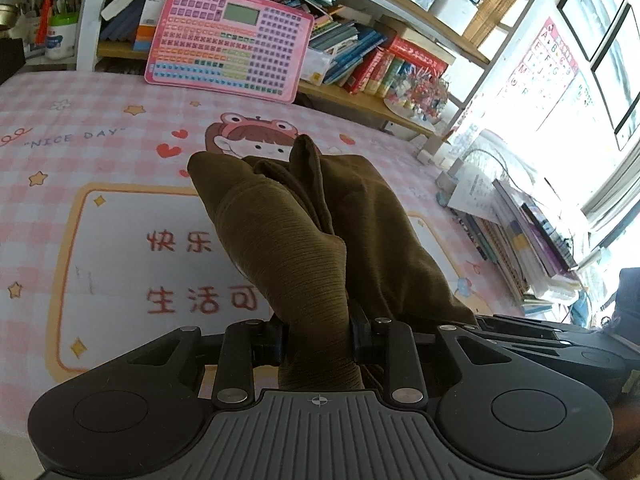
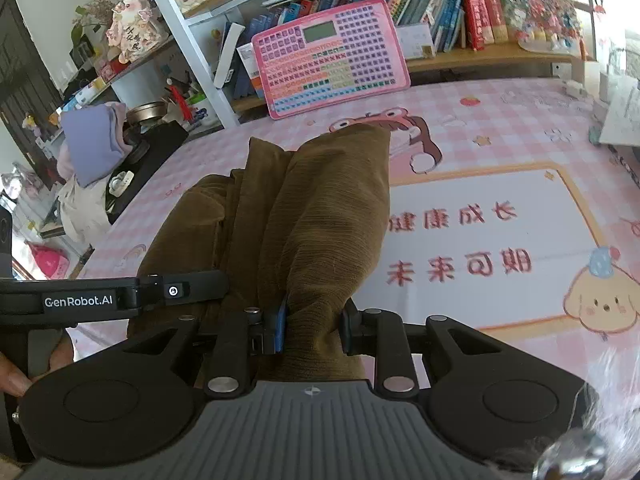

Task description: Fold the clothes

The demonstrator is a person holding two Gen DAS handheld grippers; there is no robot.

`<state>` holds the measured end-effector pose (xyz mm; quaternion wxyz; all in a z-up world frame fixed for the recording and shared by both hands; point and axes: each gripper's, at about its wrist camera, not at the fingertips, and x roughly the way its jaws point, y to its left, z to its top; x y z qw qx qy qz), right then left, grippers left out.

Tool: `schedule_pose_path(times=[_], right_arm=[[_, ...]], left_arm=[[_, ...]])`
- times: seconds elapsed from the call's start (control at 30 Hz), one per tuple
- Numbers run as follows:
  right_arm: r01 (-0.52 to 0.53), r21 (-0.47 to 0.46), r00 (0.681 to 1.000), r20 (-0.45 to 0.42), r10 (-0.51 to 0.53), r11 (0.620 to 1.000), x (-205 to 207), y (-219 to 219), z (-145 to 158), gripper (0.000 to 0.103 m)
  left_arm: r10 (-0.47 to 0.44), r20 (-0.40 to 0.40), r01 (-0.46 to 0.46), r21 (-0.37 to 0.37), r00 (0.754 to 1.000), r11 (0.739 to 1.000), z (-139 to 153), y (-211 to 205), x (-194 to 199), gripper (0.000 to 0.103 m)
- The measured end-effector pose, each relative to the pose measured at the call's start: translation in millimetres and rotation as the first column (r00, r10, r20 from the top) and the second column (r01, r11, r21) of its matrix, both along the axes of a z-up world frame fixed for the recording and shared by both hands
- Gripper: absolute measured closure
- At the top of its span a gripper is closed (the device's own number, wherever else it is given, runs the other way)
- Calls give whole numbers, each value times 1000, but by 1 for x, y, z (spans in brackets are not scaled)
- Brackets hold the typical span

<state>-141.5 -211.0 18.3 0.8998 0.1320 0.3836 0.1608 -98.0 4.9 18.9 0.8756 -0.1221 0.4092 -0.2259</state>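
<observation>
An olive-brown ribbed garment (image 1: 304,232) lies bunched on the pink checked table mat (image 1: 80,152). My left gripper (image 1: 318,338) is shut on a thick fold of it, and the cloth runs forward from the jaws. In the right wrist view the same garment (image 2: 320,216) stretches away over the mat (image 2: 500,128). My right gripper (image 2: 312,326) is shut on another bunched end. The two grippers are side by side: the left one's black body (image 2: 120,296) shows at the left of the right wrist view. Both sets of fingertips are hidden in cloth.
A pink keyboard toy (image 1: 228,40) leans against the bookshelf (image 1: 360,64) at the mat's far edge. Stacked books and papers (image 1: 520,232) line the right side by the window. A lilac cloth pile (image 2: 96,144) and clutter lie at the left.
</observation>
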Motion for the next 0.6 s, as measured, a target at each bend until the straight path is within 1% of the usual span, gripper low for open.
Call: schedule_pose_path(times=[0.37, 0.6], right_arm=[[11, 30, 1000, -5, -11, 999, -19, -34, -4, 80], [21, 40, 1000, 13, -21, 999, -23, -49, -2, 80]], left_arm=[[-11, -18, 12, 29, 1000, 1000, 0, -33, -15, 76], [-20, 0, 19, 38, 1000, 999, 6, -48, -16, 76]])
